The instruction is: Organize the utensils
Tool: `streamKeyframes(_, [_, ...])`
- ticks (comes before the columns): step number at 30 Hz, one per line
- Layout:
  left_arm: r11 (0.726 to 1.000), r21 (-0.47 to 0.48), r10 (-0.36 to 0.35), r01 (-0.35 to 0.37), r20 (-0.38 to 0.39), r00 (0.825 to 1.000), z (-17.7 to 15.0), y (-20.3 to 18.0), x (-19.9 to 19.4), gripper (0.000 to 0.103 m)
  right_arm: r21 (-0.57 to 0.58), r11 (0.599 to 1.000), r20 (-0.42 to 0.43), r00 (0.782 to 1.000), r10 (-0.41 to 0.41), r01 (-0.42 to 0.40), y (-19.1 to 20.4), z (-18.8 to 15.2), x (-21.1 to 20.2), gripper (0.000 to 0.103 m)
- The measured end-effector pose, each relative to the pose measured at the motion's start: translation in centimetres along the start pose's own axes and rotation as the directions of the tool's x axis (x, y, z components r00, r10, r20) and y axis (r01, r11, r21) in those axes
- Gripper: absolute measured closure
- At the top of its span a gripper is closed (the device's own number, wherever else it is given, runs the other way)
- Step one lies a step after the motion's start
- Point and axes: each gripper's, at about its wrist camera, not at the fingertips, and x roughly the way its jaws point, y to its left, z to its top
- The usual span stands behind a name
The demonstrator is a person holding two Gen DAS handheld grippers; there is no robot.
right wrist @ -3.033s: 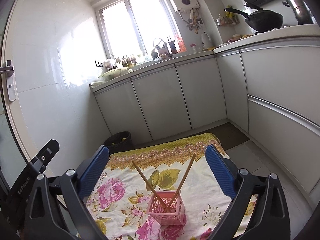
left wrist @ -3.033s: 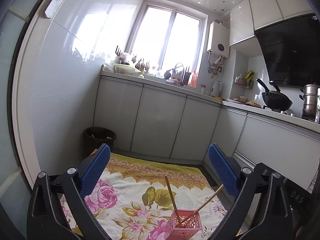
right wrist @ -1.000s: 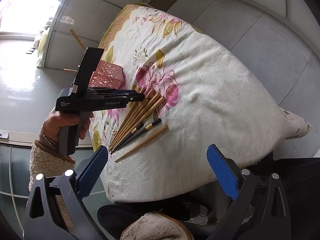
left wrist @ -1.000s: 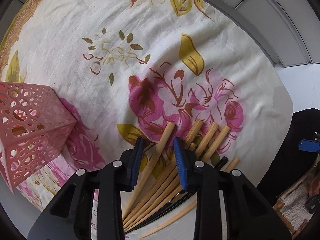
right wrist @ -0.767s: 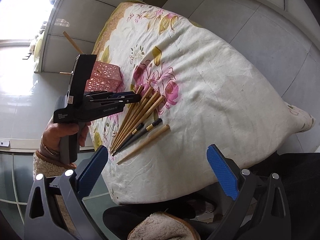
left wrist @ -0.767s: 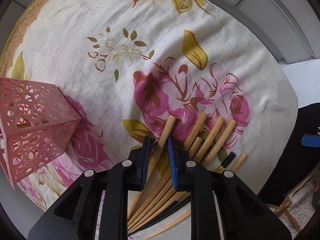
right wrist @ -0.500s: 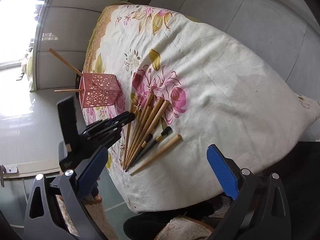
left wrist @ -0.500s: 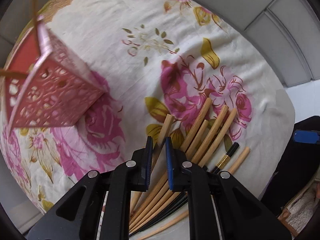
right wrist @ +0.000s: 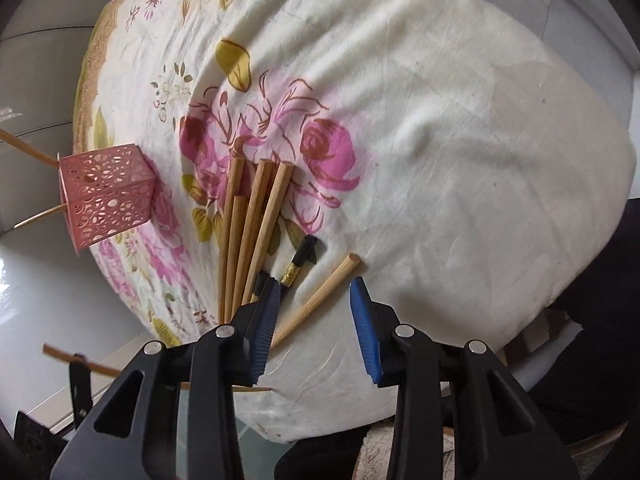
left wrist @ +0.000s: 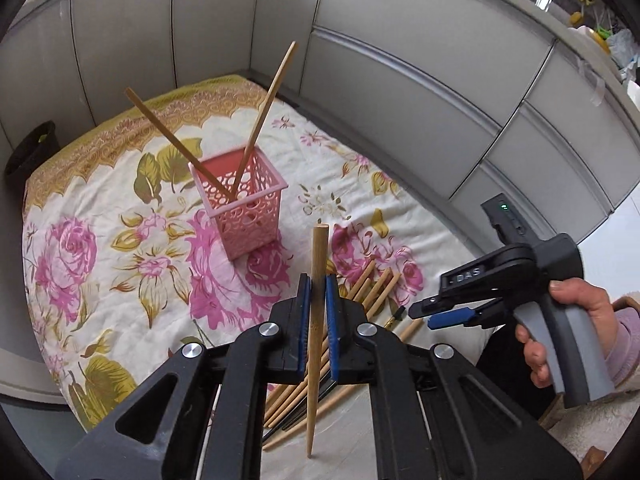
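From your left wrist camera, the lower ends of the loose chopsticks (left wrist: 362, 292) are hidden behind the left gripper (left wrist: 315, 296), whose blue pads are clamped on one wooden chopstick (left wrist: 317, 280) held upright, clear of the floral cloth (left wrist: 120, 248). The pink basket (left wrist: 244, 204) stands beyond — two chopsticks lean crossed inside it. Your right hand (left wrist: 576, 320) grips its tool near the pile.

From your right wrist camera, the right gripper (right wrist: 313, 304) hangs partly open and empty over the pile's near end, one finger (right wrist: 268, 312) covering a black chopstick (right wrist: 298, 264). The basket sits left, just beside the pile; its opening is turned away.
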Motion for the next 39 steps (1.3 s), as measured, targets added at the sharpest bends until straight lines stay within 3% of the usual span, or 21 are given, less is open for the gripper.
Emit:
streamKeyframes(6, [0.999,0.028,-0.034,0.032,0.056,0.998,0.0,-0.3,-1.6,0.096,-0.025,0.985,0.025,0.985,-0.172,0.173,2.2,0.2,0.9,0.075])
streamKeyframes(11, [0.999,0.014,-0.038,0.037,0.077,0.996,-0.5,0.5,-2.6,0.096,-0.05,0.964,0.016,0.965,-0.262,0.263,3.0,-0.3,2.6,0.077])
streamKeyframes(15, [1.0,0.005,-0.03,0.03,0.082,0.996,-0.9,1.0,-2.9,0.096,-0.081,0.952,0.037,0.956,-0.292,0.294,3.9,-0.7,3.0,0.077])
streamKeyframes(21, [1.0,0.004,-0.027,0.027,0.085,0.996,-1.1,1.1,-3.4,0.096,-0.172,0.935,0.064,0.951,-0.303,0.309,4.7,-0.8,2.9,0.09])
streamKeyframes(23, [1.0,0.018,-0.019,0.018,0.062,0.998,-1.3,0.9,-3.1,0.095,-0.212,0.917,0.081,0.941,-0.329,0.339,4.6,-0.5,2.5,0.091])
streamKeyframes(25, [0.999,0.026,-0.021,0.02,0.031,0.999,-1.4,0.9,-2.3,0.095,-0.26,0.869,0.13,0.907,-0.401,0.421,4.3,0.1,1.6,0.091])
streamKeyframes(29, [1.0,-0.008,-0.01,0.009,-0.082,0.997,-1.5,1.6,1.7,0.095,-0.3,0.822,0.12,0.874,-0.471,0.484,2.5,1.8,0.2,0.09])
streamKeyframes(32, [0.999,-0.045,0.006,-0.014,-0.177,0.984,-1.2,2.1,6.0,0.095,-0.334,0.814,0.125,0.879,-0.461,0.475,1.9,2.7,-0.3,0.09])
streamKeyframes(34, [0.997,-0.075,0.017,-0.036,-0.241,0.97,-1.1,2.5,8.9,0.089,-0.353,0.818,0.122,0.889,-0.442,0.455,1.7,3.1,-0.6,0.088])
streamKeyframes(37, [0.991,-0.097,0.059,-0.09,-0.284,0.957,-0.5,2.9,11.9,0.086,-0.366,0.832,0.104,0.906,-0.41,0.418,0.9,3.9,-1.4,0.087])
streamKeyframes(39, [0.988,-0.095,0.088,-0.121,-0.296,0.951,0.0,2.8,13.1,0.083,-0.367,0.848,0.085,0.921,-0.379,0.383,0.8,4.3,-1.4,0.08])
